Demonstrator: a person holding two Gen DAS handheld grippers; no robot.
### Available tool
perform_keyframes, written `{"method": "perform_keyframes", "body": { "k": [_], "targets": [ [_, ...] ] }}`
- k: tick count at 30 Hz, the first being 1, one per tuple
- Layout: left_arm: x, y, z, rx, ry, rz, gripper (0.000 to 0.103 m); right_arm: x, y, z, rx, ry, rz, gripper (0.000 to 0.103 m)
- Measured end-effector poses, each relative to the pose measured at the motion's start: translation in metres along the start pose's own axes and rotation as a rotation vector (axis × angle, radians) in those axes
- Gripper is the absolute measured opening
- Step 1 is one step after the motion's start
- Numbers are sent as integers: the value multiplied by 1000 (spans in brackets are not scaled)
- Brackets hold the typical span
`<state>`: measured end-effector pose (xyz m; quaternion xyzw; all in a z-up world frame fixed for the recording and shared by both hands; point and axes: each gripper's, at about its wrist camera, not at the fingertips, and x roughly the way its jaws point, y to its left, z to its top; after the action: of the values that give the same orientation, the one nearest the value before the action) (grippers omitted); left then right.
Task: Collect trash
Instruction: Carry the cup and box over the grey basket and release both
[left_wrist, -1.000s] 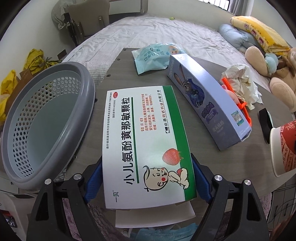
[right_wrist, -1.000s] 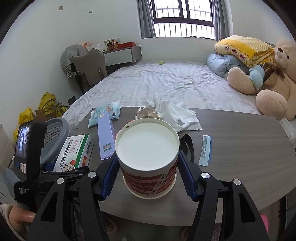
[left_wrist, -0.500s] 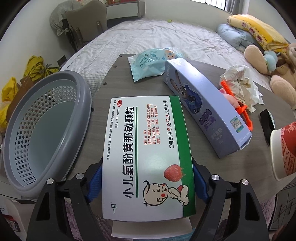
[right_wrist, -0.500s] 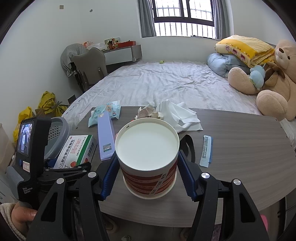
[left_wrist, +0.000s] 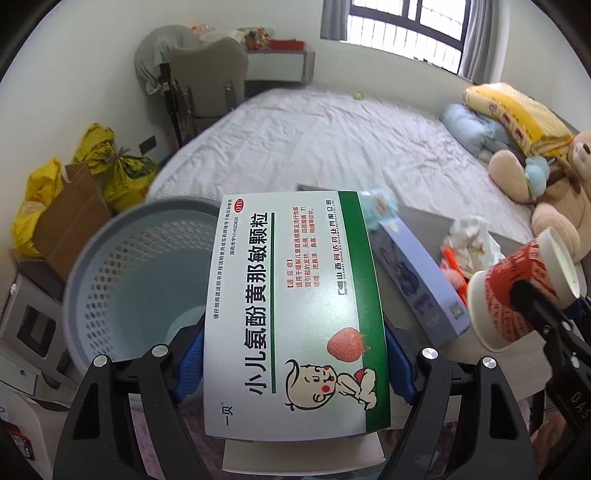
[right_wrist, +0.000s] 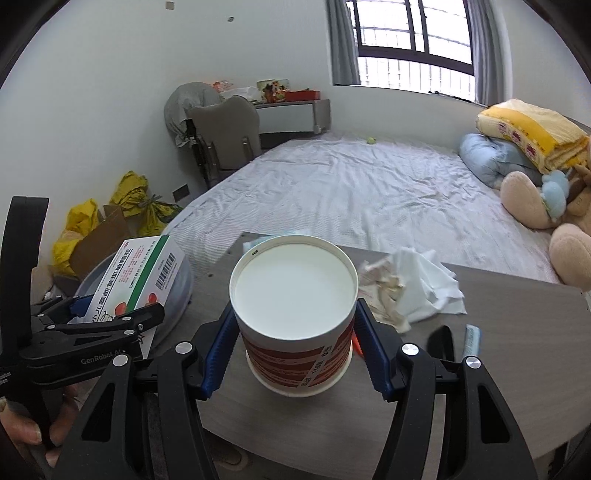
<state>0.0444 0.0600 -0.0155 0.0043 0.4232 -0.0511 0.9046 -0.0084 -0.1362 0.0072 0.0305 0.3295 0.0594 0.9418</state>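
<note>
- The left gripper (left_wrist: 293, 373) is clamped on a white-and-green medicine box (left_wrist: 295, 306), its blue pads pressing both long sides. The box is tilted up off the table, overlapping the rim of the grey perforated basket (left_wrist: 122, 280) on its left.
- The box face reads "小儿氨酚黄那敏颗粒", with a red "OTC" oval, a strawberry and a cartoon child. From the right wrist view a barcode shows on its end.
- The right gripper (right_wrist: 293, 350) grips a red-and-white paper cup (right_wrist: 295, 310) by its wall, white inside facing the camera, held above the grey table (right_wrist: 498, 354). Its side lettering is too small to read.
- The left gripper's body carries "GenRobot.AI".
- On the table between the two held things lies a long lilac carton (left_wrist: 417, 284) printed with a cartoon rabbit; beyond it sit crumpled tissues (right_wrist: 410, 291).
- A small blue sachet (right_wrist: 472, 338) lies near the table's right side.
- The basket sits against the table's left edge, its mouth unobstructed beside the box.
</note>
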Motion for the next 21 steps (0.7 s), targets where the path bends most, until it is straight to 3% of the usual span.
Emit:
{"method": "perform_keyframes", "body": {
  "k": [5, 11, 19, 21],
  "targets": [
    [-6, 44, 9, -14, -43, 86, 77, 29, 54, 22, -64, 18, 133, 60],
    [9, 101, 8, -62, -22, 155, 77, 74, 115, 35, -132, 88, 256, 60],
    [31, 144, -1, -114, 35, 183, 77, 127, 162, 37, -202, 172, 308, 60],
    [34, 152, -2, -135, 45, 191, 78, 133, 164, 38, -210, 177, 314, 67]
  ]
}}
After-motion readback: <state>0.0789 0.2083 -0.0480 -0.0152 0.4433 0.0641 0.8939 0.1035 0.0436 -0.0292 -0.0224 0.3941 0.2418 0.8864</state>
